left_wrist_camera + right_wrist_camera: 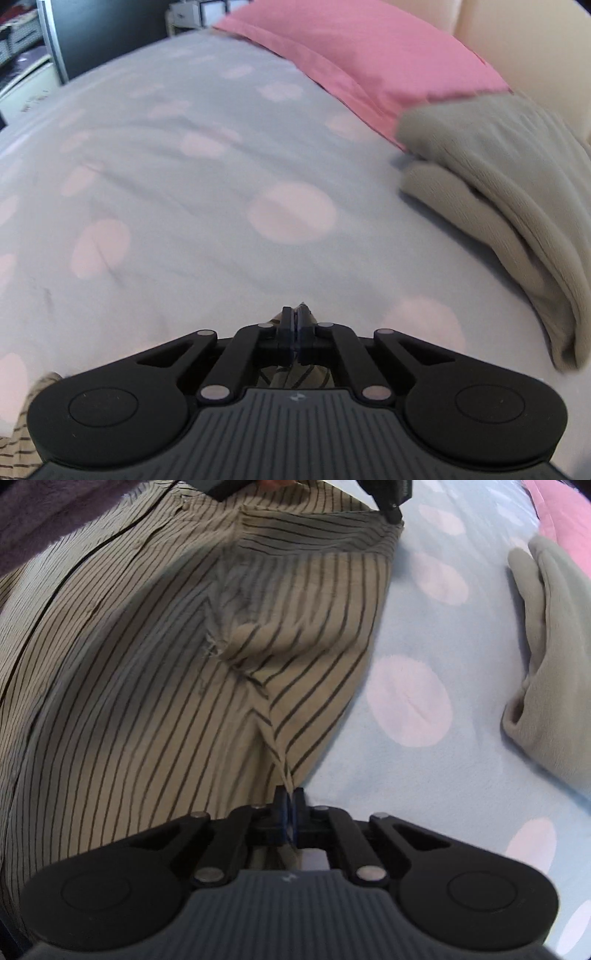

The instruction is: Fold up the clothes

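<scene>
Bottom centre of each wrist view, the left gripper [296,321] and right gripper [289,803] are clamped on the striped shirt's [147,664] edge; looks like they're setting up a fold on the bed [184,147].

A tan shirt [155,672] with thin dark stripes lies on a pale blue bedsheet [184,177] dotted with pink circles, near a pink pillow [369,62] and a folded grey-beige garment [517,192].
</scene>
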Demonstrator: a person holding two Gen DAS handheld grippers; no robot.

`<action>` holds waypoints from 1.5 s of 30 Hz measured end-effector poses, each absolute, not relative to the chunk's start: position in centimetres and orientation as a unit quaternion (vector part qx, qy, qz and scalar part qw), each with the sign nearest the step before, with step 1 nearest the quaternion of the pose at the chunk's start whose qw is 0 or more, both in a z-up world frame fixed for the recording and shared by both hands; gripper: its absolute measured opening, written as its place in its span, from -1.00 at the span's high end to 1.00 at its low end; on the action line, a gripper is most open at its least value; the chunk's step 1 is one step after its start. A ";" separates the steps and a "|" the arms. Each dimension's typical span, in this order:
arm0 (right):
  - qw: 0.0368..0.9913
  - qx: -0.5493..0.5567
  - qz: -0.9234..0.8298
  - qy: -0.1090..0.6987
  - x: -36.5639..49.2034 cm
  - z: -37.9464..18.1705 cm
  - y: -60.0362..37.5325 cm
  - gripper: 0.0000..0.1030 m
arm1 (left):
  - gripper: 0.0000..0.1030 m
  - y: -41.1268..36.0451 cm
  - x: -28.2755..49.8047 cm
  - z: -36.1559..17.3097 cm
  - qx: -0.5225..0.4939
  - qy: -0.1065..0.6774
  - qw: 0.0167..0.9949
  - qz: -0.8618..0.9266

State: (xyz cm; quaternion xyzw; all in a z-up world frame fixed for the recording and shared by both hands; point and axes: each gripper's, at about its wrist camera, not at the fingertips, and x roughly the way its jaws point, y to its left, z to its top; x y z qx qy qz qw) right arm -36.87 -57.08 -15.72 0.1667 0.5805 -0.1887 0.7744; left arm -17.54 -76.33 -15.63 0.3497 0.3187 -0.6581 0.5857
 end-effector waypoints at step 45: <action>0.790 0.155 -0.204 0.558 -34.2 -14.2 -56.5 0.39 | 0.98 -53.8 -24.7 -17.4 0.520 -0.023 0.357 -0.775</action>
